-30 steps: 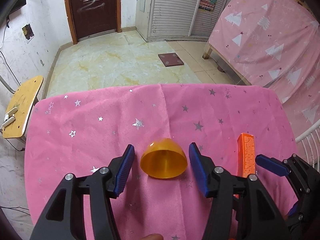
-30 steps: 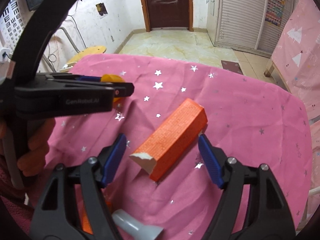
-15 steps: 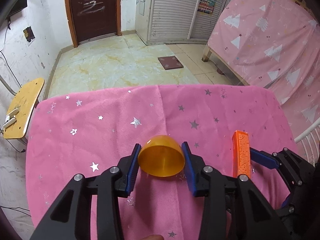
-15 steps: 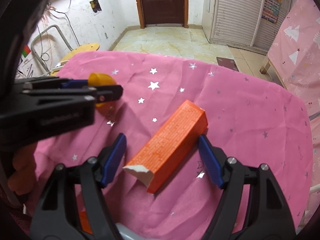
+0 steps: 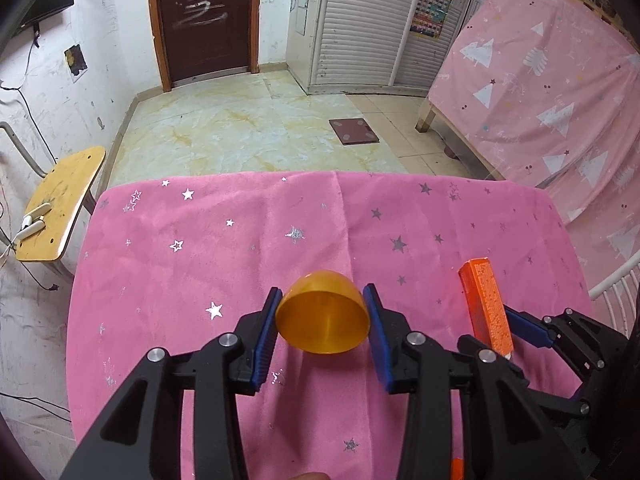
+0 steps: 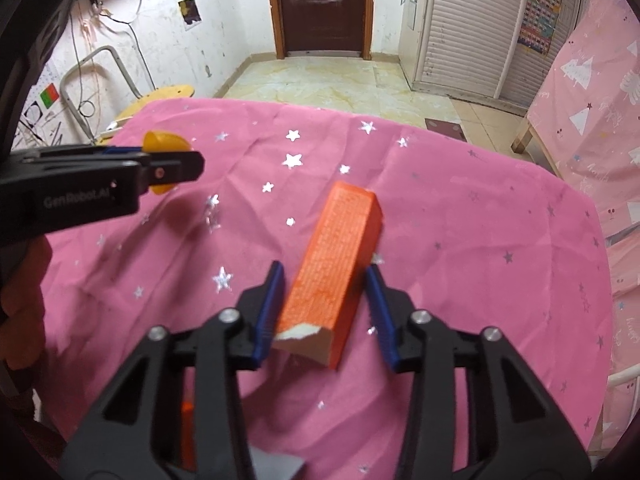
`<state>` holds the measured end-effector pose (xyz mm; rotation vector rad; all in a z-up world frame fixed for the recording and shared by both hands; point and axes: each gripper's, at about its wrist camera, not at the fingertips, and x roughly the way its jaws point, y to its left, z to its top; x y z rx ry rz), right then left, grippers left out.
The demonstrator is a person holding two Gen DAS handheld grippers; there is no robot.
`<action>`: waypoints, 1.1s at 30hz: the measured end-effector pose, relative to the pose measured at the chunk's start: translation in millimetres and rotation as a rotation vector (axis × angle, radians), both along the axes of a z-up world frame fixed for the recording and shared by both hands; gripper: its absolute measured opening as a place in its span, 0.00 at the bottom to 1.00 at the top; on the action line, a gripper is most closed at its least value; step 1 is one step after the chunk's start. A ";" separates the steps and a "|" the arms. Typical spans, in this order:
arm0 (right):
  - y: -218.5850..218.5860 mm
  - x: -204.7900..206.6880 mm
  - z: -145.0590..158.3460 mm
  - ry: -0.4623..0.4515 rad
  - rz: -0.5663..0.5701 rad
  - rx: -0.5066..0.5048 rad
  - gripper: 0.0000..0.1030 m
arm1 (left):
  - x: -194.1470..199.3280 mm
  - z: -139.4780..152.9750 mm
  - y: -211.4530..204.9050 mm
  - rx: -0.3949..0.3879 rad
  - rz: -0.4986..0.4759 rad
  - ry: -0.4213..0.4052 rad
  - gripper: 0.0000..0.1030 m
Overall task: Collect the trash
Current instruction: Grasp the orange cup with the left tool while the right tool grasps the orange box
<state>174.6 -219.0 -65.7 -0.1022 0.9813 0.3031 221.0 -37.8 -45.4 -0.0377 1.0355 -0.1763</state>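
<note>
Item one: orange half-shell (image 5: 322, 322), pinched between the blue fingers (image 5: 267, 332) of our left gripper (image 5: 322, 330), at 6 o'clock on the bench, seemingly clear of the pink star cloth (image 5: 224, 248). Item two: orange carton (image 6: 334, 264), torn end toward us, at 3 o'clock of the shell; our right gripper (image 6: 326, 312) has just been closing and its fingers (image 6: 269, 312) clamp the carton's sides. Beyond: tiled floor (image 5: 240, 128), brown door (image 5: 204, 16).
</note>
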 end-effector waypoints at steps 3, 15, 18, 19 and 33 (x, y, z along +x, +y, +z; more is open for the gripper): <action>-6.6 -4.1 1.3 -0.007 -0.011 -0.005 0.19 | -4.3 3.3 -2.8 0.003 -0.002 -0.008 0.32; -40.6 -21.7 19.7 -0.073 -0.060 0.070 0.19 | -28.6 32.4 -26.5 0.031 -0.020 -0.070 0.32; -55.1 -28.9 27.0 -0.097 -0.080 0.084 0.19 | -33.2 41.4 -36.1 0.039 -0.030 -0.086 0.32; -57.7 -29.6 29.1 -0.103 -0.086 0.085 0.19 | -36.1 45.4 -41.9 0.043 -0.038 -0.095 0.32; -150.5 -69.2 53.7 -0.206 -0.249 0.132 0.19 | -68.9 74.9 -126.6 0.065 -0.177 -0.155 0.32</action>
